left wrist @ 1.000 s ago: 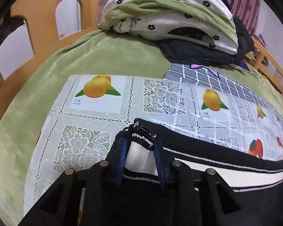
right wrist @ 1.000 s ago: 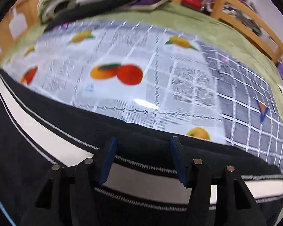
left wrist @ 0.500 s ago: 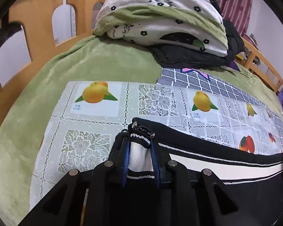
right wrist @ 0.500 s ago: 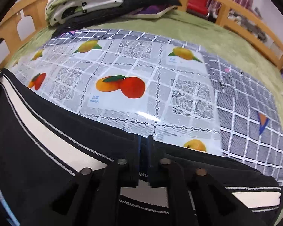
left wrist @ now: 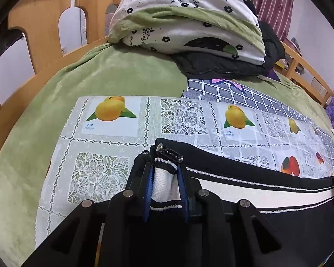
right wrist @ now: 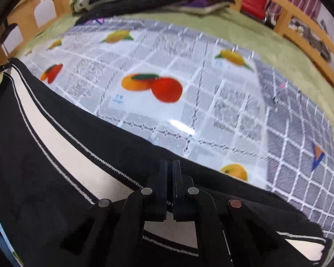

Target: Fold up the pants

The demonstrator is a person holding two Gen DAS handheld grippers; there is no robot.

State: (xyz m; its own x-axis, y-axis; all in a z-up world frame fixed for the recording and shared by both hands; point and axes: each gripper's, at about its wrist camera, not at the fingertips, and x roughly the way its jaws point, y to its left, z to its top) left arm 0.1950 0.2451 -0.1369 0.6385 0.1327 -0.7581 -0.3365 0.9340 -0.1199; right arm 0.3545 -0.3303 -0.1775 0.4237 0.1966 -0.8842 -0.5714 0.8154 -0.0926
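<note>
Left wrist view: left gripper (left wrist: 165, 179) has its blue-lined fingers (left wrist: 147, 191) pinching a bunched end of the pants (left wrist: 245, 173), w/ white stripe fabric squeezed between them and a metal snap & small dark fastener poking up just past the tips. Pants are black w/ a wide white stripe; they run from the grip off toward the right edge of the mat (left wrist: 113, 155), lying along its near edge. Mat is a fruit-print plastic sheet on a green blanket (left wrist: 113, 73). Far half of the mat is bare of clothes. Beyond the mat's far edge sits a folded quilt (left wrist: 189, 20) on top of a black jacket (left wrist: 225, 66), both well apart from the pants. A gray checked cloth (left wrist: 229, 91) lies at the mat's far right corner. Wooden bed rail (left wrist: 44, 22) curves round the left and back.

Right wrist view: blurred. Right gripper (right wrist: 169, 169) has fingers pressed together on the far edge of the pants (right wrist: 55, 146), a thin fold of black fabric nipped between them. Pants fill the near left part, stripe running diagonally to the left edge of the mat (right wrist: 167, 115). Bare mat lies ahead, up to the far edge.

Only this view shows the checked cloth (right wrist: 300, 151) along the mat's right side and the right-hand rail (right wrist: 300, 22). Only the left view shows the snap end.
</note>
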